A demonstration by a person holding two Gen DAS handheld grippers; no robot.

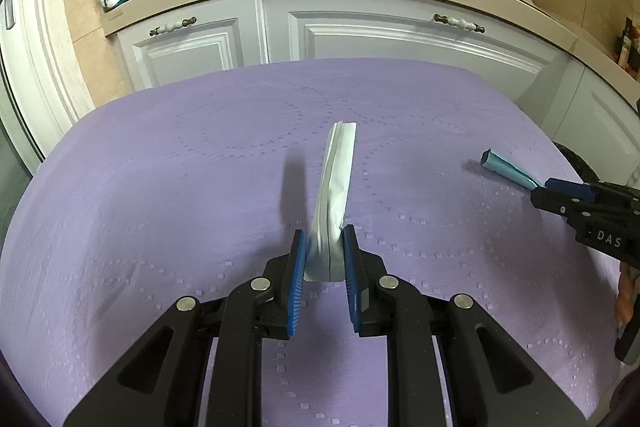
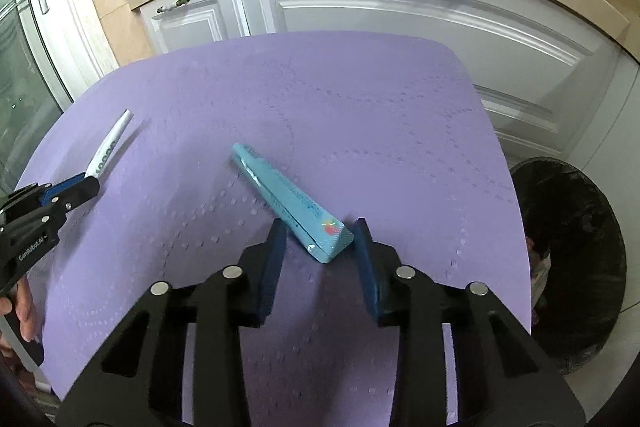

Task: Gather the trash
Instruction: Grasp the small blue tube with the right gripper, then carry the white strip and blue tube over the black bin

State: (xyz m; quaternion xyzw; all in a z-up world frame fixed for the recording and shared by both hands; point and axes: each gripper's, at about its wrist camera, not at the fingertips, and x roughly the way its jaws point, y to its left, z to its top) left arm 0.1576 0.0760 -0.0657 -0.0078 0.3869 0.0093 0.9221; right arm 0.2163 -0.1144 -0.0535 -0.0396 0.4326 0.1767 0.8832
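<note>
Right wrist view: right gripper (image 2: 320,239) clamps the teal box (image 2: 288,199), left gripper (image 1: 325,253) grips a white packet (image 1: 334,187); next, likely the bin (image 2: 576,267) at right.

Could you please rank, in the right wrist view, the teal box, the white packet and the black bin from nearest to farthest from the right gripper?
1. Teal box: between the right gripper fingers, on the purple table.
2. Black bin: on the floor, to the right.
3. White packet: far left, in the left gripper.
</note>
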